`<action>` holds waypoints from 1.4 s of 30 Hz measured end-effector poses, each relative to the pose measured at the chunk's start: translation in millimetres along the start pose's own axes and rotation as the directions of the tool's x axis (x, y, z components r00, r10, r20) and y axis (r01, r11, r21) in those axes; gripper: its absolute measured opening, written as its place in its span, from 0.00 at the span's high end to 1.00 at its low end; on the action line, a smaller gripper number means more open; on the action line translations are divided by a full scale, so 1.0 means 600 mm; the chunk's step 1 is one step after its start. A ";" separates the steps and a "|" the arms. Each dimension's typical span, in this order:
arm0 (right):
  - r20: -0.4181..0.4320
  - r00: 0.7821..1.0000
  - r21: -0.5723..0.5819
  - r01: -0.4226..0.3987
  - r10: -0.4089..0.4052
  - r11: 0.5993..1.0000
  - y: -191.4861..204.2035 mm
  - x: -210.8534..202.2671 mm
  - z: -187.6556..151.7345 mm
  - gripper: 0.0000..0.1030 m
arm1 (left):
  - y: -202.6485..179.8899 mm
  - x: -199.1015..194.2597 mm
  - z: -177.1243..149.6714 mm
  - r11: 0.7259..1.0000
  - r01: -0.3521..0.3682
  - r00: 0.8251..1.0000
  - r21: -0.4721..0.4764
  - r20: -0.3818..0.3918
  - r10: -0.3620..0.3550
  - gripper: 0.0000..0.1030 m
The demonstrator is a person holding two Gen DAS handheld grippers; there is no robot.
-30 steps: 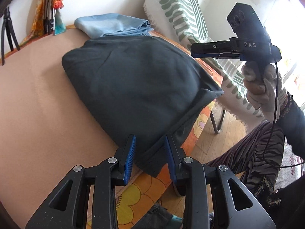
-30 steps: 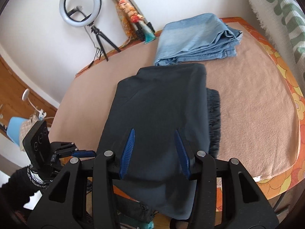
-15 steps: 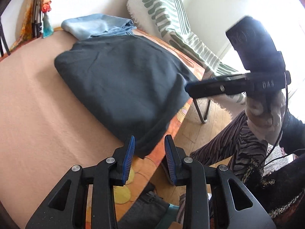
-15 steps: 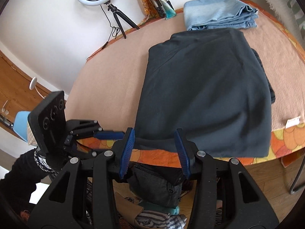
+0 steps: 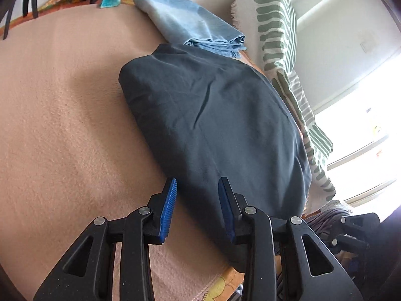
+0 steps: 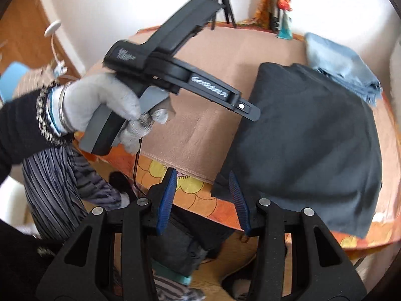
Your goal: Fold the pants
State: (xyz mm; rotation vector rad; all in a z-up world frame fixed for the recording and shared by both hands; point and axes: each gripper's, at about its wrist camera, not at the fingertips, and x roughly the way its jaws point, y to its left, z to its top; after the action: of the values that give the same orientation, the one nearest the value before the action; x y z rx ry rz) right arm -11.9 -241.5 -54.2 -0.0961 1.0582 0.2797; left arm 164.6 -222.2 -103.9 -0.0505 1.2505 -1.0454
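Dark grey pants (image 5: 215, 130) lie folded in a flat bundle on the beige table cover (image 5: 62, 125), reaching to the table's near edge. They also show in the right wrist view (image 6: 313, 135). My left gripper (image 5: 197, 188) is open and empty, low over the near end of the pants. From the right wrist view the left gripper (image 6: 248, 110) hovers beside the pants' left edge, held by a gloved hand (image 6: 105, 105). My right gripper (image 6: 203, 183) is open and empty, off the table's front edge near the pants' corner.
Folded light blue jeans (image 5: 198, 32) lie at the far end of the table, touching the dark pants. A chair with a green striped throw (image 5: 283, 50) stands to the right. A pile of clothes (image 6: 185, 248) lies on the floor below the table edge. A tripod (image 6: 223, 0) stands behind.
My left gripper has moved in from off the table edge to low over the pants. My right gripper has pulled back and swung left, off the table's front edge. The pants lie unchanged.
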 end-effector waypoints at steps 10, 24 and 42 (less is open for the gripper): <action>-0.225 0.954 -0.484 0.065 -0.196 0.873 0.058 0.095 0.005 0.72 | 0.050 0.018 0.005 0.982 0.109 0.994 -0.154 0.031 -0.106 0.71; 0.004 0.933 -0.757 0.238 -0.360 0.608 0.097 0.048 -0.012 0.94 | 0.036 0.026 0.039 0.982 0.132 0.988 -0.134 0.096 -0.120 0.94; 0.052 0.958 -0.616 0.254 -0.283 0.746 0.058 -0.035 -0.043 0.99 | 0.038 -0.006 0.024 0.992 0.049 0.991 -0.118 0.130 -0.033 0.94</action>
State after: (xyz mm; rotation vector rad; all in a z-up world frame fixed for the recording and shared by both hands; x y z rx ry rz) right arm -52.8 -217.4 -46.8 -0.8527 0.9452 0.3540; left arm 190.4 -214.0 -108.1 -0.2342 1.1994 -0.9852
